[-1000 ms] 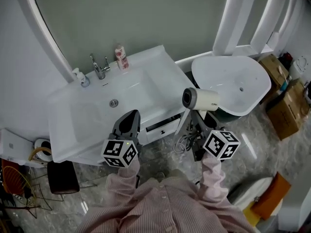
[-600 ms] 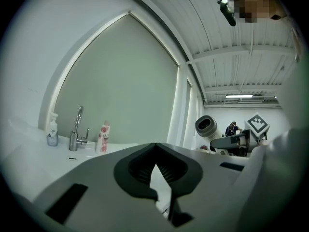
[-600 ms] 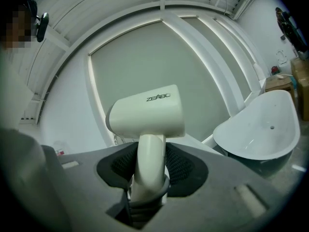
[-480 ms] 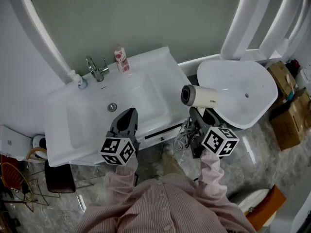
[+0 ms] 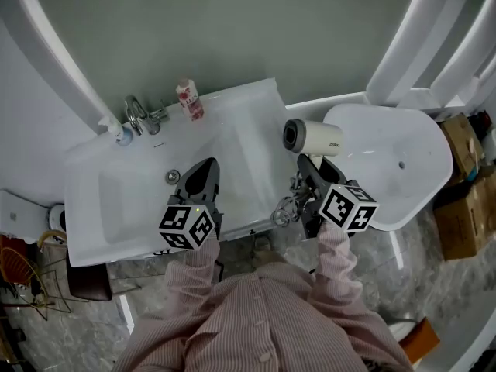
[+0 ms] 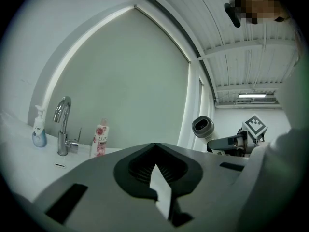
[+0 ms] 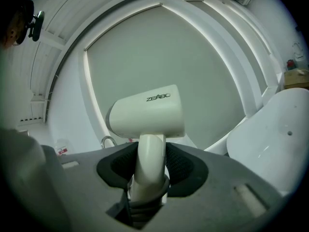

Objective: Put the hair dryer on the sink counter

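The white hair dryer (image 5: 312, 136) hangs in the air just off the right end of the white sink counter (image 5: 249, 122), its dark nozzle pointing left. My right gripper (image 5: 308, 169) is shut on its handle, and the cord (image 5: 287, 206) dangles in loops below. In the right gripper view the dryer (image 7: 147, 116) stands upright between the pads of that gripper (image 7: 148, 170). My left gripper (image 5: 203, 167) hovers over the front of the basin, shut and holding nothing. From the left gripper view (image 6: 154, 148) the dryer (image 6: 203, 126) shows at the right.
A chrome faucet (image 5: 138, 115), a pink bottle (image 5: 188, 99) and a soap bottle (image 5: 116, 132) stand along the counter's back edge. A white bathtub (image 5: 403, 169) lies to the right, with cardboard boxes (image 5: 465, 215) beyond it. A drawer front sits under the counter.
The right gripper has carried the dryer left, closer to the counter's right end. The left gripper stays shut and now sits over the basin's front. The head view has shifted.
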A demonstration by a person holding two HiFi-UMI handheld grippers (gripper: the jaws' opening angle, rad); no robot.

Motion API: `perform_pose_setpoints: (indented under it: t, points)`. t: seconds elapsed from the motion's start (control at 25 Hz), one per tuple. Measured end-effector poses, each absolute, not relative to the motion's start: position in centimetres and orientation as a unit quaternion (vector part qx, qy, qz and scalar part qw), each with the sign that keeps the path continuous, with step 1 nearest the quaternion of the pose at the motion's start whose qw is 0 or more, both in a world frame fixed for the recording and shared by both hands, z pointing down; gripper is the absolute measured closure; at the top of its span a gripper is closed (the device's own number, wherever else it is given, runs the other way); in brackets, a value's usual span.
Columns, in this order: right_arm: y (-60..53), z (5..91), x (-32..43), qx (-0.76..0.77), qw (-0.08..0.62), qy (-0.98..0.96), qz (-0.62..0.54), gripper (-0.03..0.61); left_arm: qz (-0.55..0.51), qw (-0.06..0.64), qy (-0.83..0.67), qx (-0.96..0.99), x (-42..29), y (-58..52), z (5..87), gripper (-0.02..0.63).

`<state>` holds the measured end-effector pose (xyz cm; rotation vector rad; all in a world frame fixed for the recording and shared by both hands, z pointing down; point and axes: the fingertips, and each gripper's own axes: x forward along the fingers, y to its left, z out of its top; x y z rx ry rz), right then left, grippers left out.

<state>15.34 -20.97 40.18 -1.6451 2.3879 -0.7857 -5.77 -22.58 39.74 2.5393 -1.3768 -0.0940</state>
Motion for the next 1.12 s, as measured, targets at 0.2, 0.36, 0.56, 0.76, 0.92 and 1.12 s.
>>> perform_pose_setpoints:
  t: [0.2, 0.36, 0.56, 0.76, 0.92, 1.12]
  points:
    - [-25.7, 41.7, 15.3, -0.524, 0.040, 0.805, -0.276, 0.416, -0.027, 0.139, -0.489, 0.861, -4.9, -26.1, 41.0, 0.612]
    - [-29.3, 43.1, 15.1, -0.507, 0.018, 0.813, -0.287, 0.416, -0.024, 0.153, -0.503, 0.850, -4.7, -28.9, 42.5, 0.612]
    - [-32.1, 45.0, 15.1, -0.486, -0.005, 0.820, -0.301, 0.416, -0.021, 0.168, -0.516, 0.840, -4.0, -30.8, 44.0, 0.612]
    - [-35.0, 47.6, 14.0, -0.469, -0.034, 0.821, -0.323, 0.416, -0.011, 0.199, -0.524, 0.828, -4.3, -32.6, 46.2, 0.612]
    - [-36.7, 50.0, 12.6, -0.457, -0.063, 0.819, -0.342, 0.416, 0.004, 0.226, -0.524, 0.821, -4.7, -33.6, 48.3, 0.612]
    - [-38.2, 53.1, 11.3, -0.447, -0.112, 0.813, -0.357, 0.416, 0.020, 0.267, -0.516, 0.814, -4.7, -34.5, 51.2, 0.612]
